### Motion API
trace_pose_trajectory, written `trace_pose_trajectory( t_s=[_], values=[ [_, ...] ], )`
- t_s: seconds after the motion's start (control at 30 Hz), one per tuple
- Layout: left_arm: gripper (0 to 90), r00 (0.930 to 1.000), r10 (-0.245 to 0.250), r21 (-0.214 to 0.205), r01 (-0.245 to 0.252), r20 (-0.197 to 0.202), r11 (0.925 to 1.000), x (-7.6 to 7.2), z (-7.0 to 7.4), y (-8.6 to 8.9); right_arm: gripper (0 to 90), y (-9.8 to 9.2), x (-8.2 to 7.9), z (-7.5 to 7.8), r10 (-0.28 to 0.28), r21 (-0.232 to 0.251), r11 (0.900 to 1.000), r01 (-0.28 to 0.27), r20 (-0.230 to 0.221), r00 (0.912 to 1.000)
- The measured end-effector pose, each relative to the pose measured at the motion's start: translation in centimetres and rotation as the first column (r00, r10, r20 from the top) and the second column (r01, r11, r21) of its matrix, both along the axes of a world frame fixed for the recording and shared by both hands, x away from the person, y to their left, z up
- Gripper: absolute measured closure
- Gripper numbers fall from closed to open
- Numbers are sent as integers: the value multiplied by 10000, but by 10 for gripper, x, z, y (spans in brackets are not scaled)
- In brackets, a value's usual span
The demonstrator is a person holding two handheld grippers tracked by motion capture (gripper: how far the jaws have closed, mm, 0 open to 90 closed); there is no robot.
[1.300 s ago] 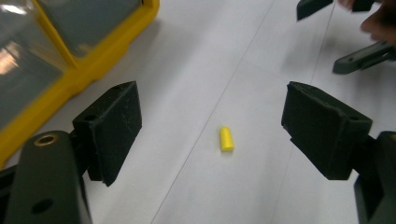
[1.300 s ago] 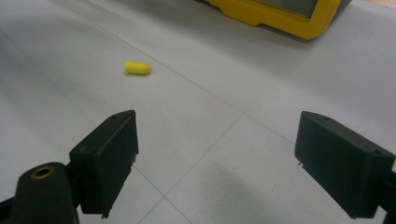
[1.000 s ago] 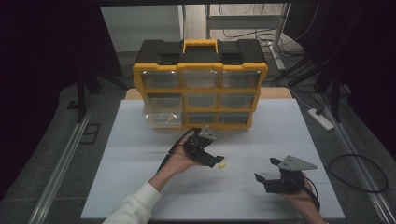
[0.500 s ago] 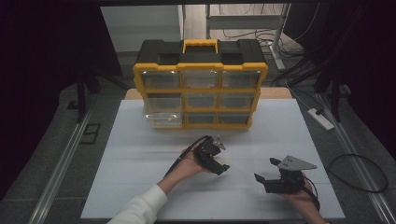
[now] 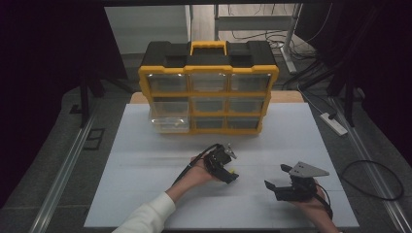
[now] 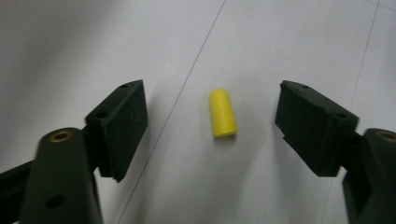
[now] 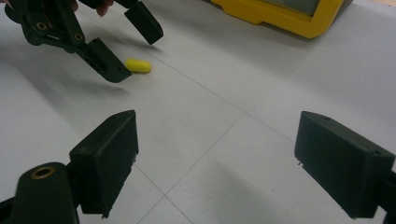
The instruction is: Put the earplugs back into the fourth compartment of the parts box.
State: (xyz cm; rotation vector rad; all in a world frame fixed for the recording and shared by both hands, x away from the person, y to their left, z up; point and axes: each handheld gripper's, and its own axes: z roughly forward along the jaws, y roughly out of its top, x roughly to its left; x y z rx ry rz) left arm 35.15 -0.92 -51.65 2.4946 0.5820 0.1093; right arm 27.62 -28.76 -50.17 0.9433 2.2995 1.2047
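A small yellow capsule-shaped piece (image 6: 222,113) lies flat on the white table top (image 5: 141,184). My left gripper (image 6: 211,94) is open and tipped down over it, one jaw on each side, neither touching. In the high view the left gripper (image 5: 229,171) sits near the table's middle with the yellow piece (image 5: 235,171) at its tips. Near the front right my right gripper (image 5: 275,176) rests open with nothing between its jaws. The right gripper view looks past that open gripper (image 7: 219,135) to the left gripper (image 7: 133,49) straddling the yellow piece (image 7: 138,66).
A yellow and black drawer organizer (image 5: 209,92) stands at the back of the table. Its lower-left clear drawer (image 5: 169,121) is pulled out a little, with something yellow inside. The organizer's base (image 7: 280,18) shows beyond the right gripper. A power strip (image 5: 333,124) lies on the floor.
My left gripper has moved right and a little nearer, and has come down over the yellow piece with its jaws open. The right gripper has stayed put.
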Motion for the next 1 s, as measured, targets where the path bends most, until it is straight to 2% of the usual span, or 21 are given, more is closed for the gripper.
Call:
trace_pose_trajectory(
  t_s=[0.1,0.17,0.27,0.3,0.33,0.43,0.47,0.5,0.7,0.77,0.83,0.93,0.97,1.0],
  values=[
    [305,9999,-153,32,153,18,9999,-1,-1,-1,143,0,0,0,-13,1,10000,13,-3,10000],
    [387,9995,-295,160,293,104,9994,-3,-2,-3,144,0,0,0,-21,8,10000,21,5,10000],
    [463,9995,-265,160,262,172,9995,-3,-1,-3,144,0,0,0,-8,3,10000,8,7,10000],
    [463,9995,-274,137,271,165,9995,-3,-1,-2,144,0,0,0,-5,2,10000,5,7,10000],
    [544,9994,-315,107,314,154,9995,-3,-1,-1,144,0,0,0,-7,1,10000,7,7,10000],
    [706,9988,-493,72,492,83,9988,-5,0,-1,144,0,0,0,-18,7,10000,18,3,10000],
    [706,9981,-609,96,608,78,9981,-6,0,-2,144,0,0,0,-18,7,10000,18,3,10000],
    [782,9976,-685,152,683,135,9975,-7,1,-3,144,0,0,0,-5,7,10000,5,12,10000],
    [788,9982,-554,-50,555,210,9984,-6,2,0,144,0,-1,0,-24,69,10000,24,29,10000],
    [788,9989,-316,-532,334,353,9980,-6,10,7,144,0,-1,0,-25,65,10000,24,34,10000],
    [788,9986,-176,-819,216,495,9964,-5,16,13,144,-1,-1,0,-35,67,10000,35,45,10000],
    [788,9979,100,-1351,-12,641,9908,-4,27,24,144,-1,0,0,-43,69,10000,43,42,10000],
    [788,9979,100,-1351,-12,641,9908,-4,27,24,144,-1,0,0,-43,69,10000,43,42,10000],
    [787,9979,252,-1837,-140,589,9829,-2,34,32,144,0,0,0,-40,64,10000,40,39,10000]
  ],
)
